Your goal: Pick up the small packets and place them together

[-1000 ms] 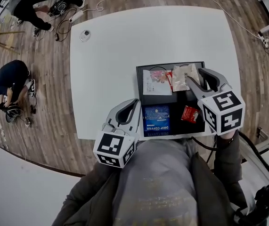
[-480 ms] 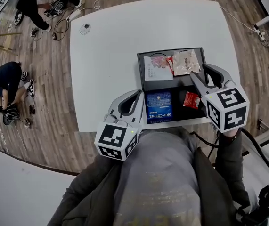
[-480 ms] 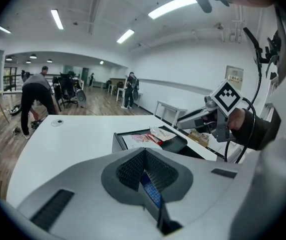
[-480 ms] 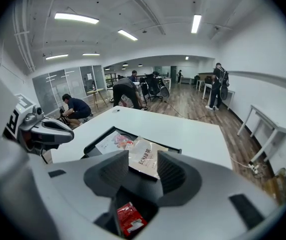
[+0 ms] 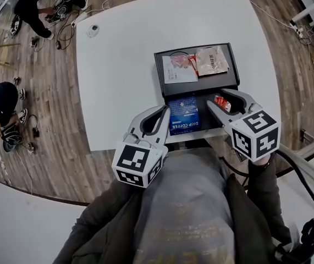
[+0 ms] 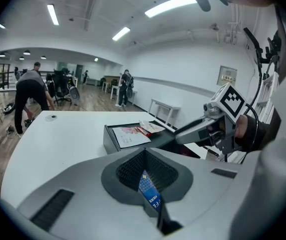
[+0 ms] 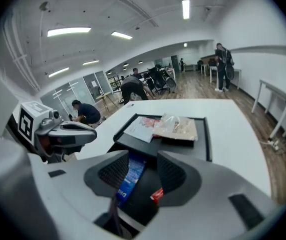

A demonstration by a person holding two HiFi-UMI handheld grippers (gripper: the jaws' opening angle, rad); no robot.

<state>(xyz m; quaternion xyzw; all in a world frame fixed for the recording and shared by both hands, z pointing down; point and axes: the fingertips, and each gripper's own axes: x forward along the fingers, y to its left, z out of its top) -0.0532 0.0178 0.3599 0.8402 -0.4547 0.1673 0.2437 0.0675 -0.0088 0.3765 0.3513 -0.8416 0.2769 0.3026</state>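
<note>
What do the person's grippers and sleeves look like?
The left gripper and right gripper are light grey, with tapering jaws lined in dark ribbed pads. Each carries a white cube of black square markers. The sleeves are dark; a black cable runs near the right one.

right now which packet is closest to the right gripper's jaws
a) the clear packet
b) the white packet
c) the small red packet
c: the small red packet lies at the near end of the tray, right by the tips of the right gripper, whose jaws stand apart; the clear packet and the white packet lie at the far end.
</note>
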